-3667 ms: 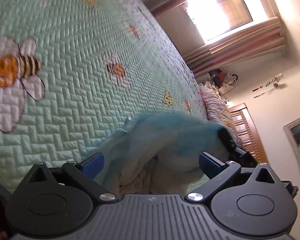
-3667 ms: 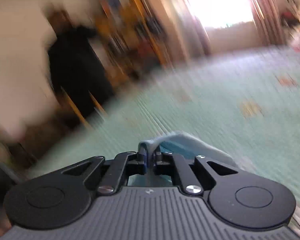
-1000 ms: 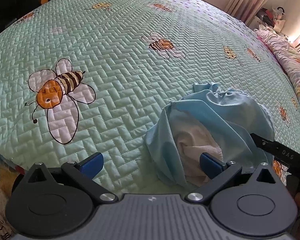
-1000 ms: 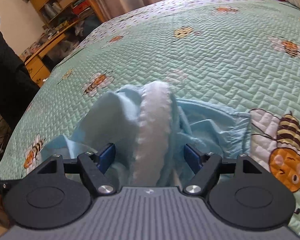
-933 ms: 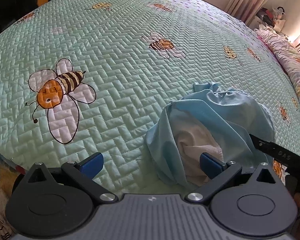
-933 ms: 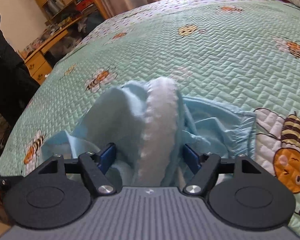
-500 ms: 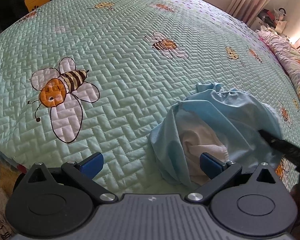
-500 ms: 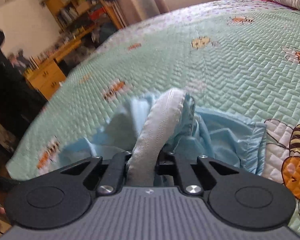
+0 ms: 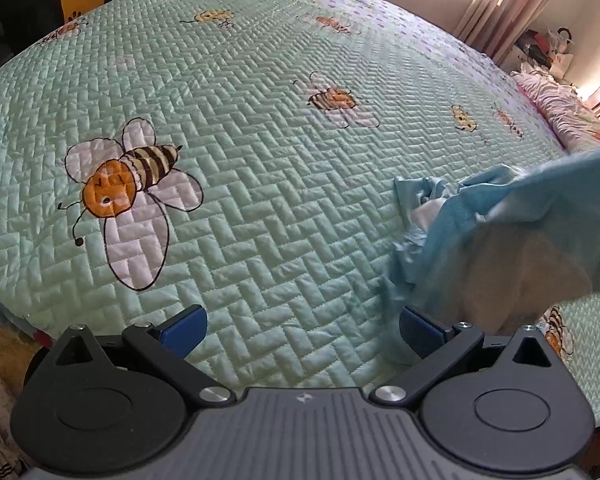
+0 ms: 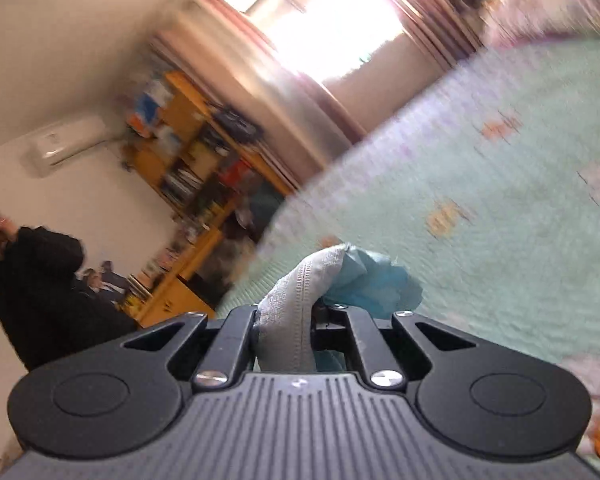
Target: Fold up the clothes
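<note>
Your right gripper has its jaws nearly together, clamped on the padded white band of the light blue garment; the blue cloth bunches just beyond the jaws. In the left wrist view most of that garment hangs raised above the bed, at its near right edge, and only a crumpled end looks to be touching the quilt. It is soft, light cloth that will drape and sag from any single hold, so I judge a second hold on the band or an outer hem, apart from the first, would spread it best. Your left gripper has its jaws wide with nothing between them, tilted down at the bed, the garment just beside its right finger. Your right gripper points about level across the bed.
</note>
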`<action>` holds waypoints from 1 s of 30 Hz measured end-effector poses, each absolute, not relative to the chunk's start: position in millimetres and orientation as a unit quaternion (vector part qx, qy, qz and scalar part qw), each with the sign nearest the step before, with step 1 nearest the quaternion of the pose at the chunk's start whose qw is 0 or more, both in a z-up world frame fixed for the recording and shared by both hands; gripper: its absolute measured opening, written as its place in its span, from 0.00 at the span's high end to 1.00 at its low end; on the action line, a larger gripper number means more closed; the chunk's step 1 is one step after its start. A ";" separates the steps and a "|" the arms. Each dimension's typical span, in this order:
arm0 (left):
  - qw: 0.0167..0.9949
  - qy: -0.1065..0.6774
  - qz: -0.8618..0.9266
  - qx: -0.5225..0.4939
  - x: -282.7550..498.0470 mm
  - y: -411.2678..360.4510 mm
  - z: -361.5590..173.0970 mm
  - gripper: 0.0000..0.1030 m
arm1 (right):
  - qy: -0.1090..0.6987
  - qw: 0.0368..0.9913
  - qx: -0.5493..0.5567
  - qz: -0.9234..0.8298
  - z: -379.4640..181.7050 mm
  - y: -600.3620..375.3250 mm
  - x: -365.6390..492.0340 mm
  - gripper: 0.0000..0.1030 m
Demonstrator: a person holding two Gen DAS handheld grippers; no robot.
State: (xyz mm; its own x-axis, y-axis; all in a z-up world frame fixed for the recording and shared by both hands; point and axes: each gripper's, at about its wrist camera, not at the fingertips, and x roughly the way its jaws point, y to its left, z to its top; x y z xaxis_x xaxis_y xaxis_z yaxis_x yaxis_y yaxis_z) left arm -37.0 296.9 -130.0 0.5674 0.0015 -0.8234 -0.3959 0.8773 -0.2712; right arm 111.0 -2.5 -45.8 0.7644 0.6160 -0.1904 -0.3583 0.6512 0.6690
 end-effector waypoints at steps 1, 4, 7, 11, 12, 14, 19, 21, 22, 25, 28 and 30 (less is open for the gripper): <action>0.858 0.450 0.116 -0.216 -36.7 296.1 -129.2 0.01 | 0.199 0.886 0.286 0.304 -40.1 16.4 108.8 0.91; 0.857 0.452 0.132 -0.208 -39.3 299.5 -127.3 0.01 | 0.304 0.823 0.199 0.437 -52.5 77.4 106.6 0.83; 0.854 0.448 0.152 -0.215 -45.7 311.3 -129.7 0.01 | 0.383 0.797 0.110 0.454 -87.8 99.7 87.6 0.79; 0.844 0.457 0.150 -0.238 -45.7 322.8 -141.8 0.01 | 0.420 0.796 0.087 0.427 -125.9 72.2 74.7 0.77; 0.843 0.460 0.147 -0.238 -44.0 321.1 -143.8 0.01 | 0.426 0.795 0.102 0.419 -132.6 60.2 76.1 0.76; 0.843 0.467 0.133 -0.230 -39.3 310.9 -148.0 0.01 | 0.433 0.795 0.121 0.407 -142.3 40.7 77.8 0.71; 0.850 0.477 0.090 -0.207 -31.9 284.6 -150.0 0.01 | 0.454 0.793 0.099 0.394 -153.1 12.0 68.1 0.63; 0.853 0.475 0.075 -0.202 -31.5 276.7 -149.1 0.01 | 0.460 0.795 0.078 0.388 -152.2 6.6 62.4 0.63; 0.856 0.472 0.068 -0.200 -31.1 273.7 -147.9 0.01 | 0.459 0.797 0.075 0.386 -151.2 2.2 59.8 0.63; 0.863 0.464 0.048 -0.194 -29.7 264.8 -144.6 0.01 | 0.426 0.821 0.123 0.360 -142.9 -23.9 59.7 0.59; 0.865 0.467 0.038 -0.181 -25.9 254.4 -143.9 0.01 | 0.389 0.856 0.170 0.294 -135.8 -39.9 76.7 0.33; 0.865 0.469 0.033 -0.175 -24.7 248.9 -143.8 0.01 | 0.373 0.870 0.174 0.273 -136.4 -36.9 91.7 0.32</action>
